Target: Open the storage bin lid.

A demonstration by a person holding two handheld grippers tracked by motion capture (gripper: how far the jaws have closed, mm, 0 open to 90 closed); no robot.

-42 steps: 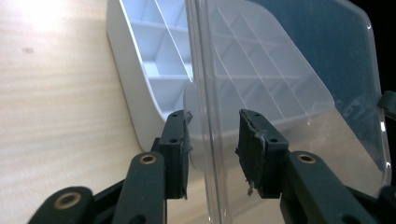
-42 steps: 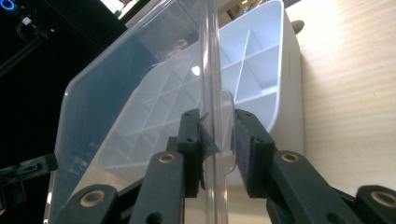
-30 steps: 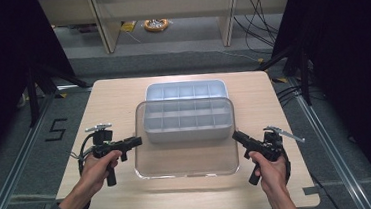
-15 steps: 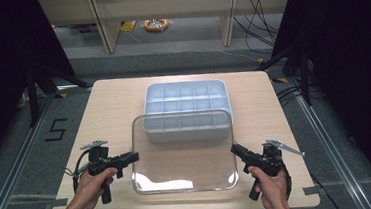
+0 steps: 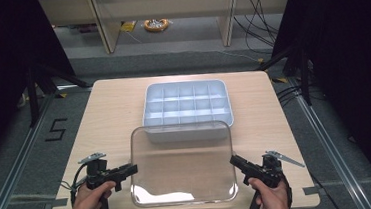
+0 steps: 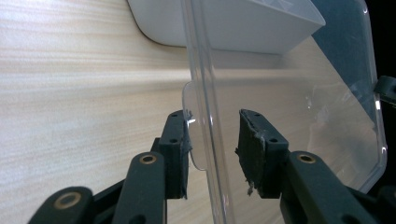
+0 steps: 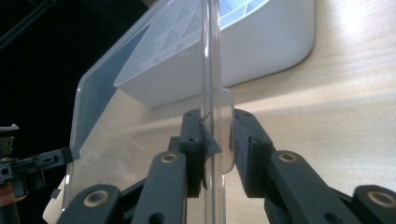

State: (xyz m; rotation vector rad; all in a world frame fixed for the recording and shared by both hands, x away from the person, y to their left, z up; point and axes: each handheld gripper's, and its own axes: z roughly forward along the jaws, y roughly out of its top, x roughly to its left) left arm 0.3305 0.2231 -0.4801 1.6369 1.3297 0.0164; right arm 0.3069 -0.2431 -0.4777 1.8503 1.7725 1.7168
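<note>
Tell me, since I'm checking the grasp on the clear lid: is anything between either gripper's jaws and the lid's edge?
Nothing visible is. The left gripper straddles the clear lid rim with an open gap, and the right gripper has its jaws close around the opposite rim's tab. The white divided tray sits beyond the lid.

The near wall of the white compartment tray [image 5: 188, 132] is veiled behind the far edge of the clear lid [image 5: 183, 172] held up between the two grippers. In the left gripper view, the tray [image 6: 224, 23] runs off the top edge and the lid [image 6: 299, 107] off the bottom. The person's forearms are cut by the high view's lower edge, just behind the left gripper [image 5: 127, 172] and right gripper [image 5: 235, 160]. Beyond the worktop [image 5: 109, 110], a small orange-rimmed object on the floor [image 5: 156, 24] is too small to identify. In the right gripper view, whether the right-hand pad [image 7: 239, 140] touches the lid's tab cannot be told.
</note>
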